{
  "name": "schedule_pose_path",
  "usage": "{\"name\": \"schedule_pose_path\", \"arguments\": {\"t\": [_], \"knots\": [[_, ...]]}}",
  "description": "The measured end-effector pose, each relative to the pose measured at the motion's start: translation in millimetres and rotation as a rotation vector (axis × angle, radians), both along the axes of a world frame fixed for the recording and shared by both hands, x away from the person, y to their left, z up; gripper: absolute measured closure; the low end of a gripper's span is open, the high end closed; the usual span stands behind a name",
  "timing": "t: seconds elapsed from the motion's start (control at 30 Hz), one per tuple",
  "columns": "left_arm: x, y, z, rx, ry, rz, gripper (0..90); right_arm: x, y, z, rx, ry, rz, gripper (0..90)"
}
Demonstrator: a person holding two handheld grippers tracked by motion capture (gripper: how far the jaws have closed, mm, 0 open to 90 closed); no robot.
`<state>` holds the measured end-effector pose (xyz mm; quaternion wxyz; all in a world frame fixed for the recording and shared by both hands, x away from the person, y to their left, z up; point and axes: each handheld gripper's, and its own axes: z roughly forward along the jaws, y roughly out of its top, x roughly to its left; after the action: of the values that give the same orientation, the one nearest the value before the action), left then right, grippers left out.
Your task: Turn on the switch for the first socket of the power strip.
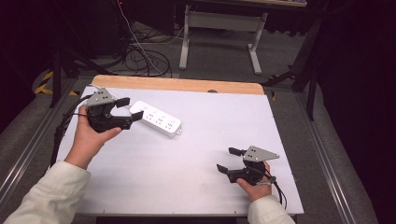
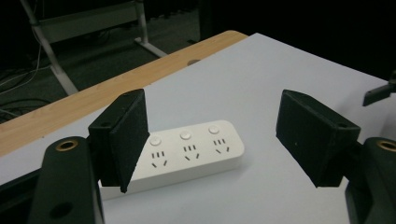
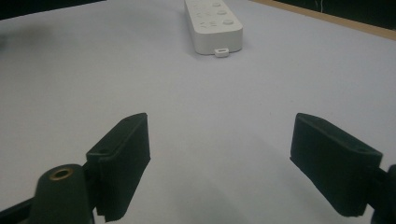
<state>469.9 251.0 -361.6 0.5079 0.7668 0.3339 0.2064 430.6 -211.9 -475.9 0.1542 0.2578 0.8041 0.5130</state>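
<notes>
A white power strip (image 1: 156, 118) with three sockets and three buttons lies flat on the white table top, left of centre. In the left gripper view the power strip (image 2: 189, 151) sits just beyond the jaws. My left gripper (image 1: 129, 108) hovers at the strip's left end, open, with nothing between its fingers. My right gripper (image 1: 229, 160) rests low near the table's front right, open and empty, pointing left. The right gripper view has the power strip (image 3: 213, 24) far off at the top, a small tab at its near end.
The table (image 1: 201, 140) has a wooden strip (image 1: 177, 84) along its far edge. Beyond it the floor holds cables (image 1: 140, 58) and the legs of another table (image 1: 219, 35). Metal rails run along both sides of the table.
</notes>
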Motion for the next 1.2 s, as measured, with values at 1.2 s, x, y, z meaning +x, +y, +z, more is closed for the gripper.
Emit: {"name": "schedule_pose_path", "arguments": {"t": [1.2], "knots": [[-81.7,32.1,-104.7,-0.046,0.067,-0.077,23.4,-2.5,0.6,2.2,-0.007,-0.010,-0.001,20.5]]}}
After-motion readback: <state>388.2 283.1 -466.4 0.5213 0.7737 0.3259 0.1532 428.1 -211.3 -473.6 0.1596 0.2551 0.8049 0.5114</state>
